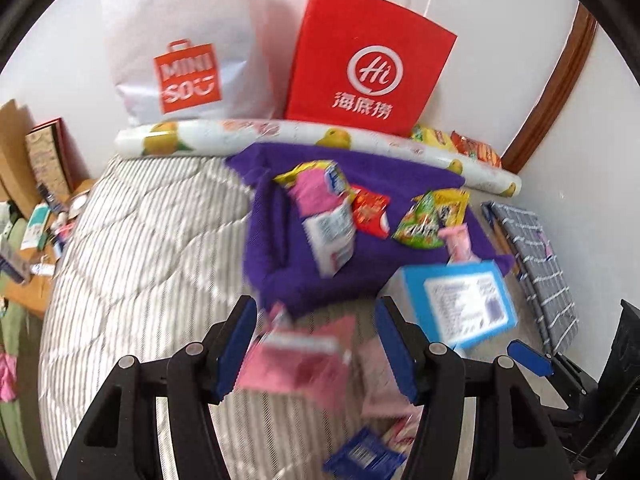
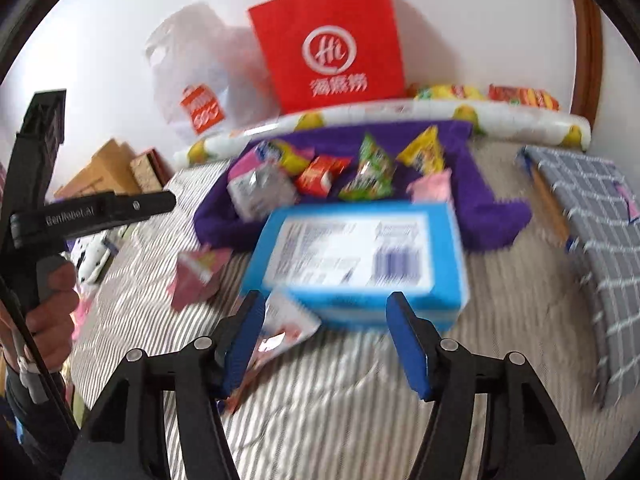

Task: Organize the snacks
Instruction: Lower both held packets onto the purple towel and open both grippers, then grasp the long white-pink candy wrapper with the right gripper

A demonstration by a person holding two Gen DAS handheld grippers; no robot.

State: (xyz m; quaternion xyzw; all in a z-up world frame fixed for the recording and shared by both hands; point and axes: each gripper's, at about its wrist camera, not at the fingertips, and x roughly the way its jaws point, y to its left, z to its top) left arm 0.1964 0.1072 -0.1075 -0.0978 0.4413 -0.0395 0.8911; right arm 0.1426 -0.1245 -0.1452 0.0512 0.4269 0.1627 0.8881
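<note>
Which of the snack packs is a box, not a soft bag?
The blue box with the white label, lying on the striped bedding just ahead of the right claw. The other packs are soft bags.

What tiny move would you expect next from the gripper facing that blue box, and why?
Probably the right gripper eases forward so its open jaws straddle the blue cardboard box. The box lies on the striped quilt just ahead of the fingertips, outside the purple fabric tray that already holds several snack packets, and nothing is gripped yet.
</note>
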